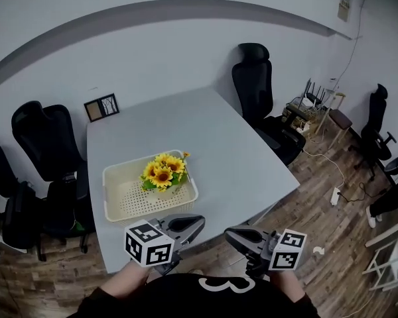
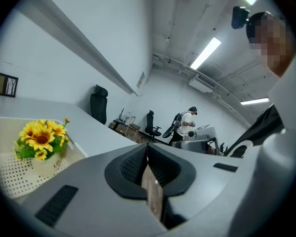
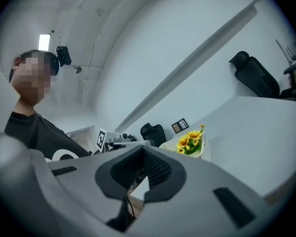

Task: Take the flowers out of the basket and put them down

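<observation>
the basket point(image 1: 117, 192) sits at the desk's point(image 1: 212, 134) near left corner, one rim close along the near edge. the flowers point(image 1: 163, 171) stand inside it, at its far right corner. the right half of the desk is bare up to the far edge. black chairs point(image 1: 45, 138) crowd the left edge, and a small picture frame point(image 1: 101, 106) leans at the far left corner.

the left claw point(image 1: 198, 224) hangs at the near edge just beside the basket, pinched together on nothing. the right claw point(image 1: 231, 234) is just off that edge, also closed and empty.

only the left claw's view shows a person standing point(image 2: 187, 123) well across the room, with the flowers point(image 2: 39, 137) low at its left. only the right claw's view point(image 3: 142, 149) shows the wearer's torso; there the flowers point(image 3: 190, 142) lie beyond the tips.
</observation>
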A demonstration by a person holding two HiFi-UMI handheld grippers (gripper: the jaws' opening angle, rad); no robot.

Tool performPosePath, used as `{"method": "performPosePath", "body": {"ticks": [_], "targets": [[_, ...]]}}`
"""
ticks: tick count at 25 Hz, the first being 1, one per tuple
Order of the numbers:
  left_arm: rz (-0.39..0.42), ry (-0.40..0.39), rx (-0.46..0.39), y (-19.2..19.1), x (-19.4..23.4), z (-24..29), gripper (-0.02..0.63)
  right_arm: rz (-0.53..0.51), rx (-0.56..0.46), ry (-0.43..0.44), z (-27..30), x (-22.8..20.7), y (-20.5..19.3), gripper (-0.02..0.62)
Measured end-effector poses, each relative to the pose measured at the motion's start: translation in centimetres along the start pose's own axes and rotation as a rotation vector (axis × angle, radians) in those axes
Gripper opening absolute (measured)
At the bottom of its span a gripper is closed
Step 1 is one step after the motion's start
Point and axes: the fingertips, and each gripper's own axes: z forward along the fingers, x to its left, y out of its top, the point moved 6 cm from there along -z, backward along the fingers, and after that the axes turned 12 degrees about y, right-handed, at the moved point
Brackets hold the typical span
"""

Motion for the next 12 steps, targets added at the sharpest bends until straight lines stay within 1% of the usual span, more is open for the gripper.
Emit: {"method": "performPosePath", "body": {"ticks": [3,5,8,12], "targets": [[-0.007,0.024,-0.024,1.6,2.8,-0.3,0.014,-0.007,0.024,0.008,2.3,-1.7,1.2,0.008],[0.008,0.034,-0.026,2.3,4.1,-0.3,0.014,-0.01,0.029,0.012,3.5,-2.6,1.8,0.008],[0.04,0.054,-0.042,3.3,6.0,-0.5,0.014,-0.01,0.043,0.019,5.0,-3.6,2.2,0.008],[0.117,0.084,-0.053,4.5,8.4,-0.9,0.014,-0.012,0.064,0.021,6.4,-4.6,2.6,0.008]]}}
